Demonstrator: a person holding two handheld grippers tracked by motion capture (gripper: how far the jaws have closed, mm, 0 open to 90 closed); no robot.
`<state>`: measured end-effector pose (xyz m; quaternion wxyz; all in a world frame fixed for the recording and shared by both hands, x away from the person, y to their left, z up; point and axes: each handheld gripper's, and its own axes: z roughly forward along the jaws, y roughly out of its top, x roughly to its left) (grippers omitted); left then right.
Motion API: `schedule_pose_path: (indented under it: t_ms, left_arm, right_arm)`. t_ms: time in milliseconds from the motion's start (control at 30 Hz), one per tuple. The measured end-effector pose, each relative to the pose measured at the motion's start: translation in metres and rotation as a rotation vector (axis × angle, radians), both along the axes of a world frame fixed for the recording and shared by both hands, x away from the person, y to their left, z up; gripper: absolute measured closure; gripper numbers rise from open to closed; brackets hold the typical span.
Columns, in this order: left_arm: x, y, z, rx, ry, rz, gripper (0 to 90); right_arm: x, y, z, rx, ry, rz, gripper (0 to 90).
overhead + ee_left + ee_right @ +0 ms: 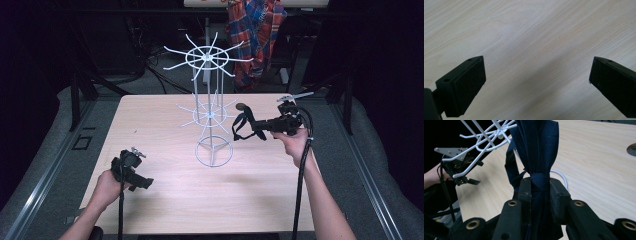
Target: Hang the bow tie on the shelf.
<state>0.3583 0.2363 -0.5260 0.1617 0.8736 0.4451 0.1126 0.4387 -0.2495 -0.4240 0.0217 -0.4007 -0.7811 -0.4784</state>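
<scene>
The right gripper (540, 187) has its jaws pinched on a dark navy tie (537, 150), clamped at the bunched, knotted part of the fabric. In the right gripper view the fabric fans out above the jaws and a loose strap loops to the left of them. In the high view the right gripper (252, 129) is held level above the right half of the surface (160, 195), pointing left, with the tie (242, 125) hanging from its tip just beside the lower ring of spokes on the white wire rack (210, 112). Whether the tie touches a spoke cannot be told.

The left gripper (536, 82) has its jaws spread wide with nothing between them; bare wood grain lies under them. In the high view the left gripper (142, 182) sits low over the near left part of the surface, well apart from the rack.

The rack stands near the middle of the surface on a ring base, with two tiers of radiating spokes on a central post. Open surface lies on all sides of the base, widest toward the near edge and the left edge. A plaid shirt (255, 35) hangs behind the far edge, in dark surroundings. No readable brand, label or writing appears on any item.
</scene>
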Motion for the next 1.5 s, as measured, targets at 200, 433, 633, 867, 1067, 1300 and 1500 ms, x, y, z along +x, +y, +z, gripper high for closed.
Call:
schedule_pose_path:
  t_ms: [200,433,633,867,1067,1300,1500]
  left_arm:
    - [0.000,0.001,0.000,-0.002,-0.003,0.005,0.7]
    - [0.000,0.001,0.000,-0.004,0.000,0.002,0.7]
    - [0.000,0.001,0.000,-0.003,-0.002,0.002,0.7]
    - [0.000,0.000,0.000,-0.001,0.000,0.002,0.7]
    - [0.000,0.001,0.000,-0.002,-0.003,0.001,0.7]
    - [0.000,0.000,0.000,-0.005,0.001,0.000,0.7]
    - [0.000,0.000,-0.001,-0.005,0.001,0.000,0.7]
  right_arm:
    - [0.012,0.011,-0.004,0.018,0.009,0.008,73.0]
    - [0.020,0.009,-0.013,0.086,0.070,0.025,73.0]
    - [0.022,0.004,-0.020,0.107,0.109,0.022,73.0]
    - [0.019,0.014,-0.021,0.018,0.077,-0.008,73.0]
    - [0.016,0.028,-0.021,-0.050,0.057,-0.003,73.0]
    - [0.014,0.041,-0.021,-0.103,0.032,-0.004,73.0]
    - [0.012,0.049,-0.020,-0.137,0.017,0.003,72.9]
